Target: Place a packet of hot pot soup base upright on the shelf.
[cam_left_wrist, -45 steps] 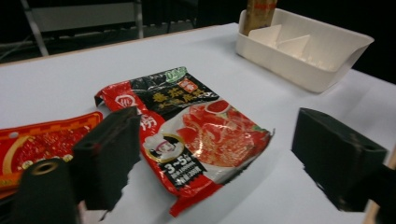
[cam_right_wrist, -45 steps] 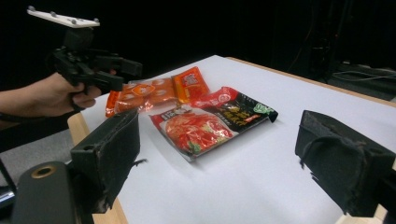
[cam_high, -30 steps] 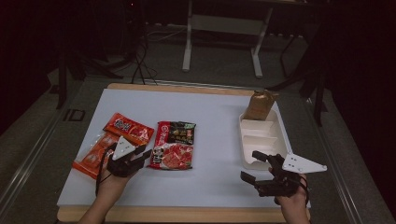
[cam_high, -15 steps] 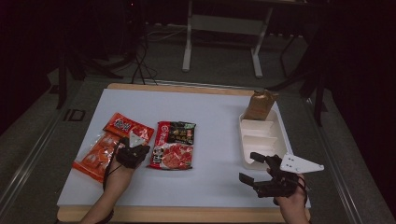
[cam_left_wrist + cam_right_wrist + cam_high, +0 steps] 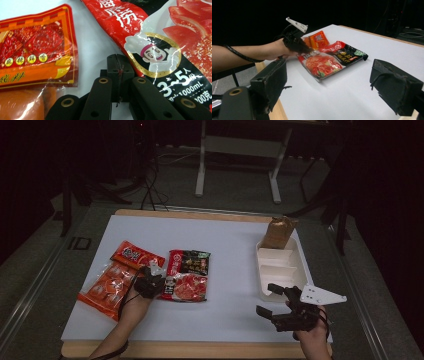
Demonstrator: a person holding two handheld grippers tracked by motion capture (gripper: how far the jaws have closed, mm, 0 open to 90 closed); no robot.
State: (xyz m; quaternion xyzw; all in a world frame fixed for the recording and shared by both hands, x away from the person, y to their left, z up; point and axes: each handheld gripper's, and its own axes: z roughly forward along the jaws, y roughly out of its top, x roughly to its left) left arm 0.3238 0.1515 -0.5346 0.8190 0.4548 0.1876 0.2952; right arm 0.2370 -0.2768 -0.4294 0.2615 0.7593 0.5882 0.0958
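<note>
left gripper (image 5: 150,282) has slid in between the packets since a second ago, jaws pressed together on nothing.

soup-base pouch (image 5: 187,275) lies flat just right of that gripper, touching its side, long axis running away from the person, print facing up. orange packets (image 5: 107,285) sit just left. right gripper (image 5: 280,307) hangs spread wide, well apart beside the white tray (image 5: 295,270).

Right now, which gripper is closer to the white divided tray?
Right. The right gripper hovers open just off the near end of the white tray; the left gripper sits far across the table, jaws shut between the sauce packets.
</note>
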